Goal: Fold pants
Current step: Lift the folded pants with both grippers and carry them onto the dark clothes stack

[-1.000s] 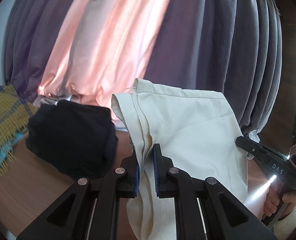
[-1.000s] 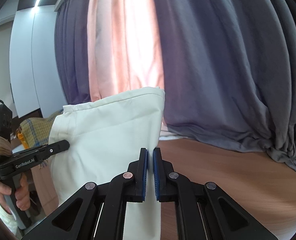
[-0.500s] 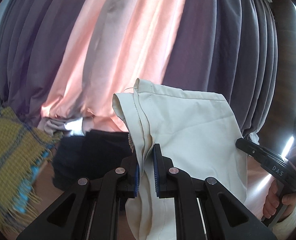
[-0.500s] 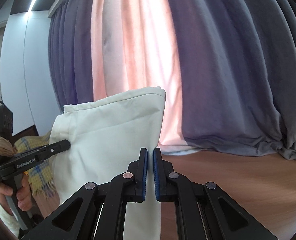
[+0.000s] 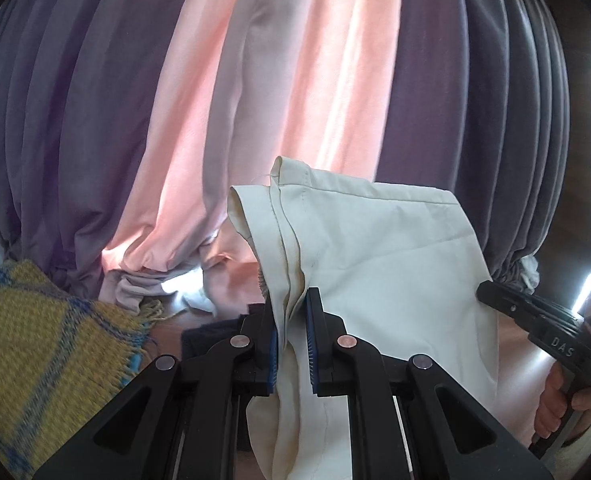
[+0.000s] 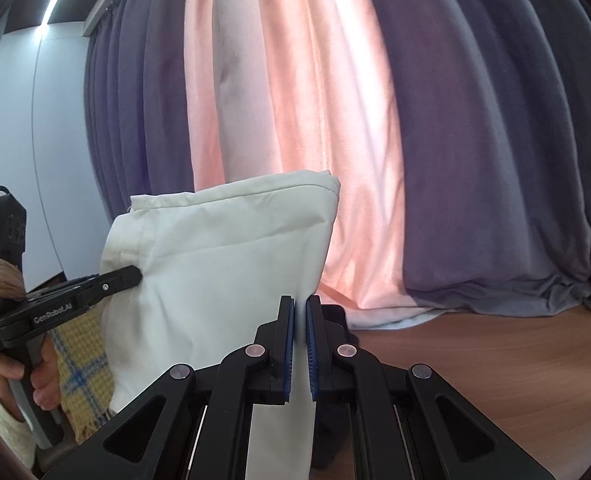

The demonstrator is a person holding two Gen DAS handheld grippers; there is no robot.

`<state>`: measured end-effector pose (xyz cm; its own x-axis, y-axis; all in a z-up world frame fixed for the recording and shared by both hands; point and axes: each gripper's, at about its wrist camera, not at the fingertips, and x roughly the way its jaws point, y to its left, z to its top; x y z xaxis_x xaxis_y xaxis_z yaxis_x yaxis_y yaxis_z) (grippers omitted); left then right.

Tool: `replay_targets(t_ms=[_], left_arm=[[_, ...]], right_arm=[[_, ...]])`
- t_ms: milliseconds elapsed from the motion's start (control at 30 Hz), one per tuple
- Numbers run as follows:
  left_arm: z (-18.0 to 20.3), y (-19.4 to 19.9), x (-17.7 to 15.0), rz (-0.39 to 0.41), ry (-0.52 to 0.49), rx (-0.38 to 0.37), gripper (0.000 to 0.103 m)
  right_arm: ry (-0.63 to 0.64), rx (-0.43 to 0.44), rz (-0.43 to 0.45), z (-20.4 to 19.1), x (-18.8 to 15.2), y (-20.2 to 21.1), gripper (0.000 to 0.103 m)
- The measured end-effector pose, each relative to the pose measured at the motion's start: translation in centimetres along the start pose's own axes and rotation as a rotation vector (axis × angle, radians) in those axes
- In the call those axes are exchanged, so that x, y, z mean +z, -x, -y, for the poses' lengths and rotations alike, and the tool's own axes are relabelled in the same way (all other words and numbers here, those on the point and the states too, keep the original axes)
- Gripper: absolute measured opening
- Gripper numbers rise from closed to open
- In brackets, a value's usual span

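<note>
The cream pants (image 5: 379,264) hang in the air, stretched between my two grippers, with one hemmed edge on top. My left gripper (image 5: 291,312) is shut on the bunched seam at the pants' left side. My right gripper (image 6: 300,320) is shut on the pants' right edge (image 6: 231,264). The right gripper shows at the right of the left wrist view (image 5: 491,292), touching the cloth. The left gripper shows at the left of the right wrist view (image 6: 133,276), pinching the cloth. The lower part of the pants is hidden behind the fingers.
Purple and pink curtains (image 5: 255,100) hang behind. A wooden table (image 6: 515,360) lies below. A yellow and blue woven blanket (image 5: 43,344) sits at the left, and a dark folded garment (image 5: 215,332) lies behind the left fingers.
Both grippers have risen with the pants. The dark garment and the table have dropped lower in view, and the curtains fill more of both views.
</note>
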<state>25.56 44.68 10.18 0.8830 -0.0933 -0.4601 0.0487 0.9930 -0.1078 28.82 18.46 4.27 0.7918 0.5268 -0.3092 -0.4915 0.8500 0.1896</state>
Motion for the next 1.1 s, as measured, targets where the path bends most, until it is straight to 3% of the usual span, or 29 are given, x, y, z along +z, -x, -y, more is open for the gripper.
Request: replay_targets(t_ms=[100, 300, 533, 633, 700, 867, 1000, 1100], left_arm=[[-1.3, -1.9, 0.6, -0.029, -0.007, -0.004, 0.004], [-3.8, -6.6, 0.9, -0.105, 0.008, -0.013, 0.004], [-5.8, -11.9, -0.9, -0.214, 0.033, -0.022, 0.005], [-6.3, -13.1, -1.4, -0.236, 0.042, -0.020, 0.011], [-6.7, -13.7, -1.6, -0.244, 0.046, 0.007, 0.019], [-7.7, -14.0, -2.0, -0.243, 0.013, 0.108, 0.020], [-7.8, -13.9, -2.4, -0.251, 0.009, 0.133, 0.020], [-7.5, -12.9, -2.3, -0.232, 0.009, 0.160, 0.024]], right_arm=[[-0.028, 0.002, -0.020, -0.8, 0.3, -1.8, 0.007], [-0.072, 0.011, -0.093, -1.2, -0.1, -6.4, 0.007], [-0.096, -0.040, -0.183, 0.4, -1.7, -10.8, 0.007], [-0.087, -0.052, -0.203, 0.7, -1.9, -11.7, 0.007], [-0.069, -0.078, -0.226, 0.7, -2.2, -12.3, 0.008], [-0.084, -0.167, -0.297, 1.5, -2.9, -13.2, 0.010], [-0.080, -0.216, -0.331, 1.6, -3.3, -13.5, 0.020], [-0.089, -0.248, -0.321, 1.5, -3.0, -12.8, 0.037]])
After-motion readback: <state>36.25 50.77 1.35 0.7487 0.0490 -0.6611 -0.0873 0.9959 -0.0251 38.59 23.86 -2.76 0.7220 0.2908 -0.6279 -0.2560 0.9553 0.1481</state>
